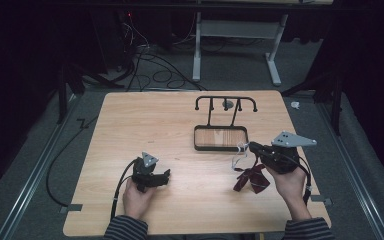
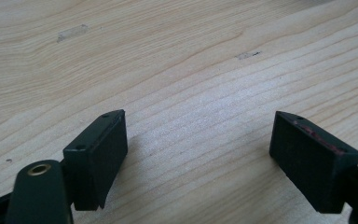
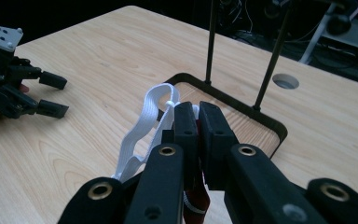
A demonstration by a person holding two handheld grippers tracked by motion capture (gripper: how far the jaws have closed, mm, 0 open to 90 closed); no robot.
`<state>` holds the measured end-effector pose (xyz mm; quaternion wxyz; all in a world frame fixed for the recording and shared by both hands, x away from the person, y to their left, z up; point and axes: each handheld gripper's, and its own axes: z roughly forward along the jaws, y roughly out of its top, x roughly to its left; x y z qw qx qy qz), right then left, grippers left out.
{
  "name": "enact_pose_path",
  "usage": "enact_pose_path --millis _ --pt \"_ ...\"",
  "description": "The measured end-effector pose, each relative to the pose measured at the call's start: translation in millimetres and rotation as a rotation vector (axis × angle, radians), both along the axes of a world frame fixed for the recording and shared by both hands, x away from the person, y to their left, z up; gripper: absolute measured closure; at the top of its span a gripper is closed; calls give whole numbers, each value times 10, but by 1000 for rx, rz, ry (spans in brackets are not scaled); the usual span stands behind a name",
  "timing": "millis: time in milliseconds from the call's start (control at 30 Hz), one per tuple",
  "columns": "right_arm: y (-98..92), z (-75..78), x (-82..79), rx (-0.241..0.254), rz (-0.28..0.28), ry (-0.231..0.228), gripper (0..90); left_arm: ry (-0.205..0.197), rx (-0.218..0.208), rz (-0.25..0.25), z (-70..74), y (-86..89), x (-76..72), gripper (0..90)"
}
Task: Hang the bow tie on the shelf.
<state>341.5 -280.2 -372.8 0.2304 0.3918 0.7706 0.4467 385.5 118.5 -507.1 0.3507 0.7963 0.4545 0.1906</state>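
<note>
My right gripper [image 3: 198, 122] pinched the bow tie's white strap [image 3: 142, 126], rack [image 1: 221, 131] just ahead; left gripper [image 1: 156, 176] idled wide open, empty.

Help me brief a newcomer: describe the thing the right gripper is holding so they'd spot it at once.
Start at the black rack with a tray base on the far half of the wooden table. Just near and right of it, the right gripper is shut on a dark red bow tie. It hangs by its white strap, the only cloth thing here.
</note>
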Motion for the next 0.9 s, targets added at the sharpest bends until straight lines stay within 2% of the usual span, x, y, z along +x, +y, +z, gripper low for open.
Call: enact_pose_path --millis 467,667,900 --pt "227 191 130 -20 26 -47 882 0 -1 -2 0 1 -1 195" --pt "275 288 198 -12 27 -57 881 0 -1 -2 0 1 -1 195" --pt "339 316 307 7 28 -58 881 -1 -1 -3 -1 1 -2 195"
